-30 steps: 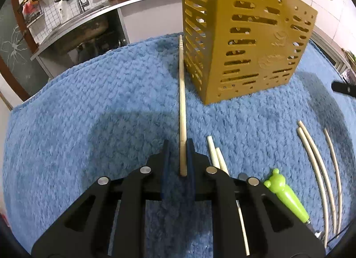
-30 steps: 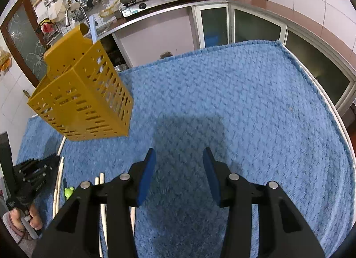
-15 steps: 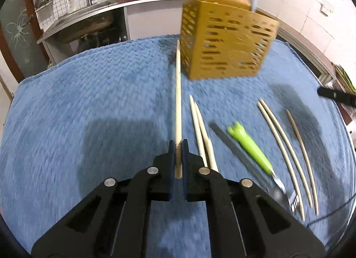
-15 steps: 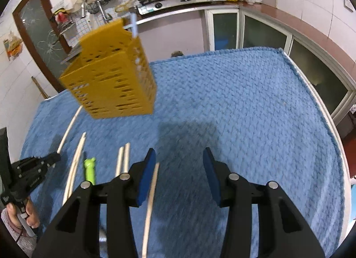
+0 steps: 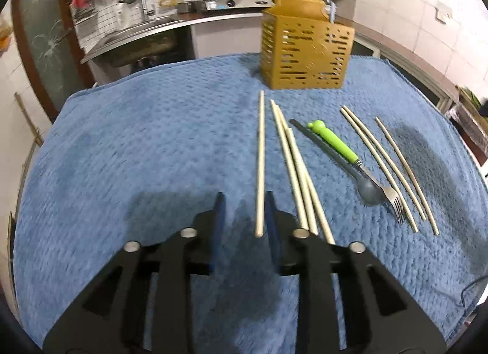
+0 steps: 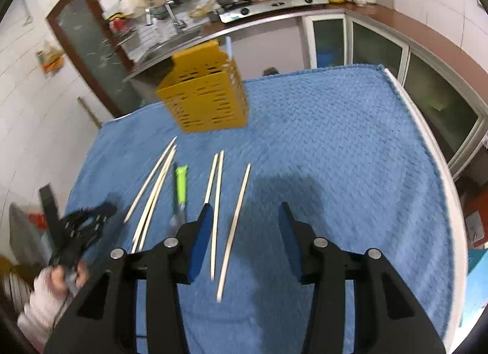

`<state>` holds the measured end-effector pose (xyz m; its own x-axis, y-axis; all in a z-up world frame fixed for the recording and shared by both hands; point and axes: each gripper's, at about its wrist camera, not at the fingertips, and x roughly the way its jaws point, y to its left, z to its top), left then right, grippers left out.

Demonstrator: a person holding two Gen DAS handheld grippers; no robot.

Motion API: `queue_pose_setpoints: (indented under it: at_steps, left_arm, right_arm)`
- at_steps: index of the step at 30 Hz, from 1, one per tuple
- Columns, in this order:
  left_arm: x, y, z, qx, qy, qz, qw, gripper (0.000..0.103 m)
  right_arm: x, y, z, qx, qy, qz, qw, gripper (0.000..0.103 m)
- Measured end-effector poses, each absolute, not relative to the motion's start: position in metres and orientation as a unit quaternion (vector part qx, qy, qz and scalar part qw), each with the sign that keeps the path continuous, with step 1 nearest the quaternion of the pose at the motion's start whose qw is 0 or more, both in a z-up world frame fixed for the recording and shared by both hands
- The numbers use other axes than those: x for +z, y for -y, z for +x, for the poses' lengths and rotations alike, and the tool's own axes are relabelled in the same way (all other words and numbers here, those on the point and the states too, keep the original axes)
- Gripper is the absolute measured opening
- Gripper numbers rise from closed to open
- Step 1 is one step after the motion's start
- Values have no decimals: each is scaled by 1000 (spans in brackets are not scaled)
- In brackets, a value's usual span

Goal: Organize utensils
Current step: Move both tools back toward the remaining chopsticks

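Blue towel [image 5: 122,140] covers table | kitchen counter [image 5: 183,23] behind | left gripper [image 5: 242,201] just spread off chopstick [image 5: 260,164] | right gripper [image 6: 244,213] spread, empty

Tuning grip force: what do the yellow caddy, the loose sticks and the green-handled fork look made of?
Caddy: likely moulded plastic, matte mustard, slotted walls. Chopsticks: pale and uniform, bamboo or wood by the look, could be plastic. Fork: glossy green handle, probably plastic; grey tines, apparently metal.
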<state>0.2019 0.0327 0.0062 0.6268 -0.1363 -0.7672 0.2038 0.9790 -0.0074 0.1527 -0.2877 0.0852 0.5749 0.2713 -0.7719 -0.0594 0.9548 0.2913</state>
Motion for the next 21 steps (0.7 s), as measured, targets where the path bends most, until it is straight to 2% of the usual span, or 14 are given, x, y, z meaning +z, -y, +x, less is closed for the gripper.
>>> queue_pose_setpoints:
  at_steps: [3,5,7,10,14,21]
  left_arm:
    - [8,-42,193,-85,-420,31,903,27]
    - [6,-45,188,-74,-419,39,904,28]
    - [4,-44,188,-65,-419,51,904,38]
    - [0,-43,194,-58,-422,56,903,42]
    - [-2,-40,208,-59,-426,51,901,44]
    - [-2,-24,239,-64,-425,17,903,46]
  right_arm:
    - [104,305,113,89,-455,97,880,45]
    - [110,317,92,74,-465,76,879,53]
    - [111,327,76,53,-483,47,872,53]
    - [108,345,62,18,-504,21,863,53]
    - [97,365,70,-13,-513,21,858,58]
    - [51,375,113,-58,-488,62,869,58]
